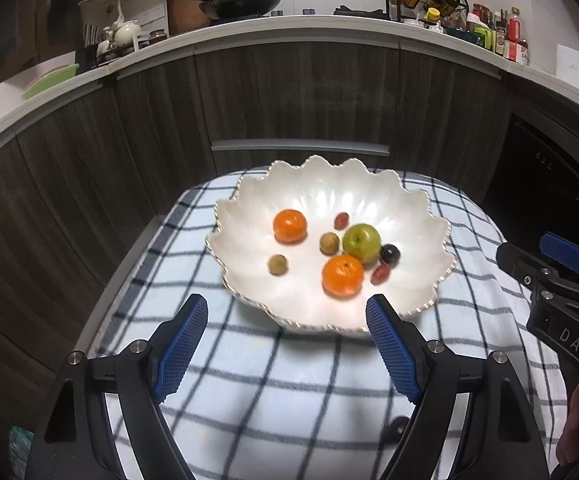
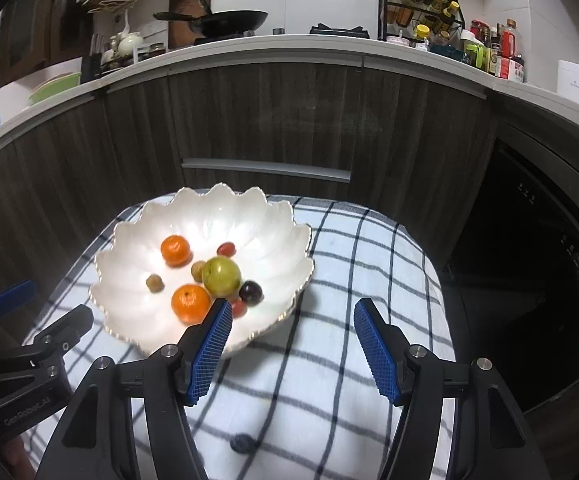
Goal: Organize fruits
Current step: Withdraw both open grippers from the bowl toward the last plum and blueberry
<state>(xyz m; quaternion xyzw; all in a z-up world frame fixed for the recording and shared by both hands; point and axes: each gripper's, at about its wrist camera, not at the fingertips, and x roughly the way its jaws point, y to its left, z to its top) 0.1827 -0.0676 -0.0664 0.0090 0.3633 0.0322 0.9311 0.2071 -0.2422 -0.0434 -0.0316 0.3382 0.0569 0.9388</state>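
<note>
The left gripper (image 1: 287, 322) hangs wide open and holds nothing, just short of the near rim of the scalloped white bowl (image 1: 425, 216); the right gripper (image 2: 293, 326), equally spread and bare, hovers off the bowl's right edge. Both seem drawn back, likely because the fruit is already gathered. Ahead of them the bowl holds two oranges (image 1: 342, 274), a green apple (image 1: 362, 242), a dark plum (image 1: 390, 255), small reddish and brownish fruits. One dark fruit (image 2: 242, 443) lies below on the checked cloth (image 1: 289, 392), under the grippers.

Small dark fruit (image 1: 396, 427) partly hidden.
</note>
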